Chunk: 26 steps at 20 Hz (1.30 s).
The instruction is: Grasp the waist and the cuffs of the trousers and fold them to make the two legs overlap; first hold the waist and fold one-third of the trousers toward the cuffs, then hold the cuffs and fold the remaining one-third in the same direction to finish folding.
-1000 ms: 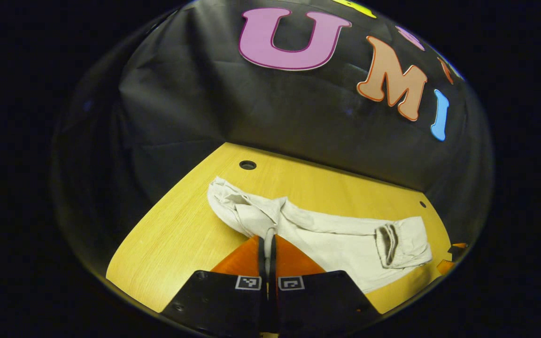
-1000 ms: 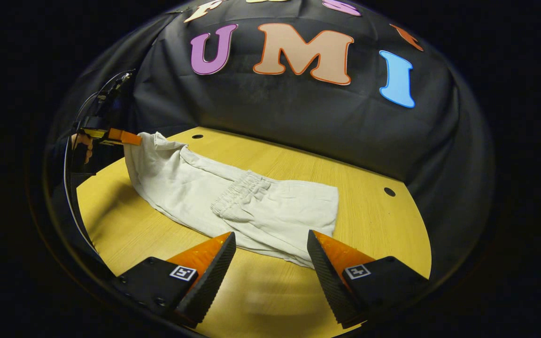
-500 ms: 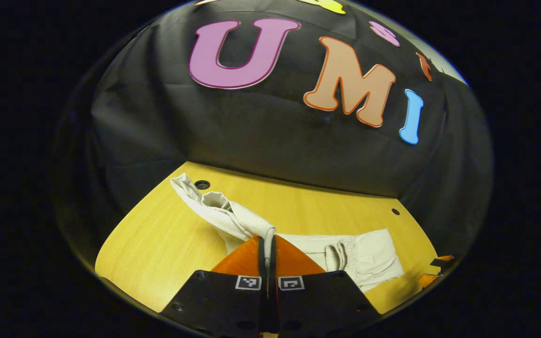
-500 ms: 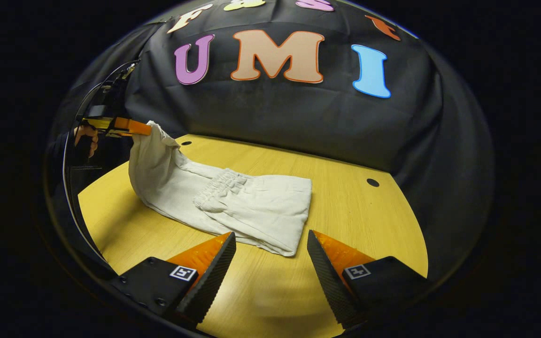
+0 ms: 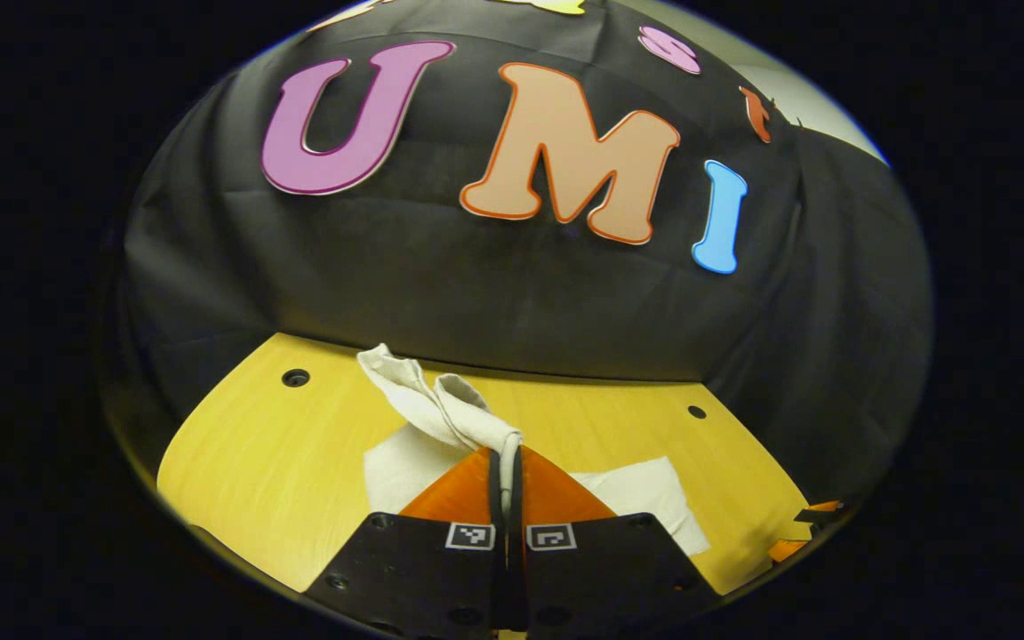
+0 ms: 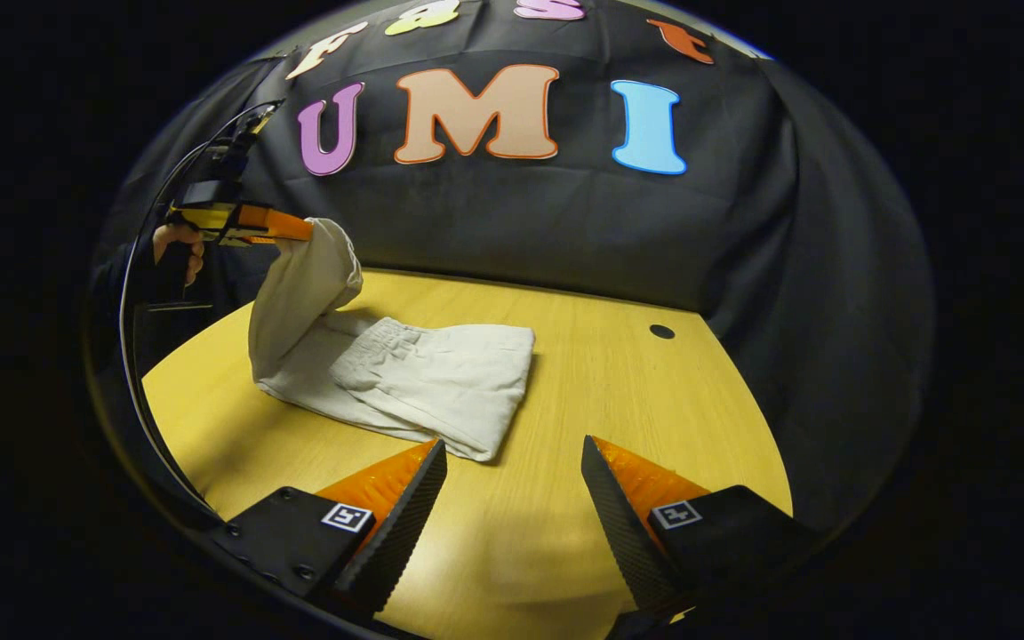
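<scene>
Left gripper (image 5: 508, 462), jaws clamped on the trousers' (image 6: 423, 382) cuffs (image 5: 441, 404), holds them above the yellow surface (image 6: 619, 391). Right gripper view adds the folded waist half lying flat; right gripper (image 6: 514, 484) hovers, jaws apart.

My left gripper (image 5: 507, 462) hides the middle of the folded trousers (image 5: 645, 493) beneath it. Its fingers (image 5: 468, 489) cover the pinched cuff edge, and my hand (image 6: 176, 249) is mostly lost in darkness.

Dim booth, bright table (image 6: 619, 400) from overhead light; edges bend, focus sharp.
</scene>
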Available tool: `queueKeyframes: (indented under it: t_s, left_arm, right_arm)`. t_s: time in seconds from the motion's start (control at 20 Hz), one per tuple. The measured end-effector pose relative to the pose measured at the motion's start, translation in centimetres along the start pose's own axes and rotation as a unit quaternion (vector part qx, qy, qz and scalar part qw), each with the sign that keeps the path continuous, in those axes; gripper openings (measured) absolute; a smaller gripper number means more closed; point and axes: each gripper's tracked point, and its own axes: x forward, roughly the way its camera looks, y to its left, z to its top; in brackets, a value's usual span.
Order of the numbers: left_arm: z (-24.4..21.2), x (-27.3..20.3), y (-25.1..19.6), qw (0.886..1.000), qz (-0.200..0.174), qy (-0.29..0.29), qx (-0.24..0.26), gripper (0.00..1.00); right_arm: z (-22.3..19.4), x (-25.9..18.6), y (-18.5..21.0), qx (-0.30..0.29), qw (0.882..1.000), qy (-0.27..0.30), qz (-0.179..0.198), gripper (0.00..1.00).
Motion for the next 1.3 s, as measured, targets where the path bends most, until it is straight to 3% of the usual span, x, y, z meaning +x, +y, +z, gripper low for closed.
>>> queueKeyframes:
  t_s: [0.5, 0.85, 1.1, 1.2, 1.25, 1.3]
  left_arm:
    - [-0.6, 4.1, -11.6, 0.997, -0.073, 0.01, 0.034, 0.0]
    - [-7.5, 5.0, -18.5, 0.987, -0.129, 0.059, 0.073, 0.0]
    - [-13.3, 4.6, -18.9, 0.983, -0.116, 0.093, 0.106, 0.0]
    - [-15.0, 4.0, -19.3, 0.981, -0.127, 0.108, 0.099, 0.0]
    - [-15.6, 3.4, -19.3, 0.98, -0.135, 0.111, 0.094, 0.03]
    - [-15.2, 2.6, -19.3, 0.98, -0.142, 0.104, 0.091, 0.19]
  right_arm:
    - [-2.0, -2.2, -4.5, 0.023, 0.999, 0.002, -0.025, 0.99]
    - [-3.3, -3.5, -7.1, 0.032, 0.999, 0.003, -0.032, 0.99]
    - [-3.0, -3.6, -7.6, 0.041, 0.999, 0.002, -0.023, 0.98]
    - [-2.0, -3.2, -7.0, 0.043, 0.999, -0.001, -0.014, 0.98]
    - [-1.0, -2.9, -6.4, 0.042, 0.999, -0.006, -0.009, 0.96]
    - [0.2, -2.7, -5.7, 0.039, 0.999, -0.015, -0.005, 0.96]
